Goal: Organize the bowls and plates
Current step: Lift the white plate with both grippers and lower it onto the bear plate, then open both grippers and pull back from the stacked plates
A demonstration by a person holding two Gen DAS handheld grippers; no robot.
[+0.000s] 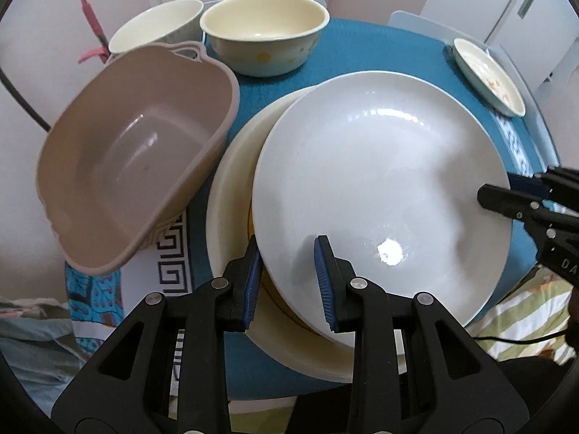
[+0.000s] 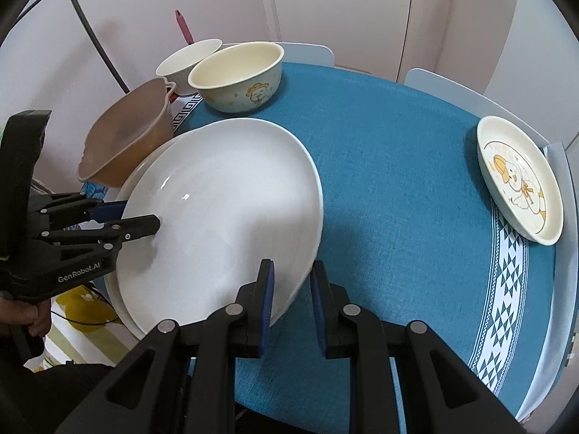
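Both my grippers straddle the white plate rim – left gripper near edge, right gripper opposite, jaws parted wide, not clamped yet. It sits tilted atop a cream plate on the blue tablecloth. Glazed, stiff, prob. slippery & breakable – pinch well onto the rim.

Count of items on blue cloth:

- Plates: 3. One white plate; one cream plate beneath it, only its rim showing; one small duck plate set well apart at the cloth's edge.
- Bowls: 2. One cream bowl with a printed figure; one white bowl just beside it.
- Basins: 1, brown basin.
- Grippers: 2. Left gripper, right gripper.
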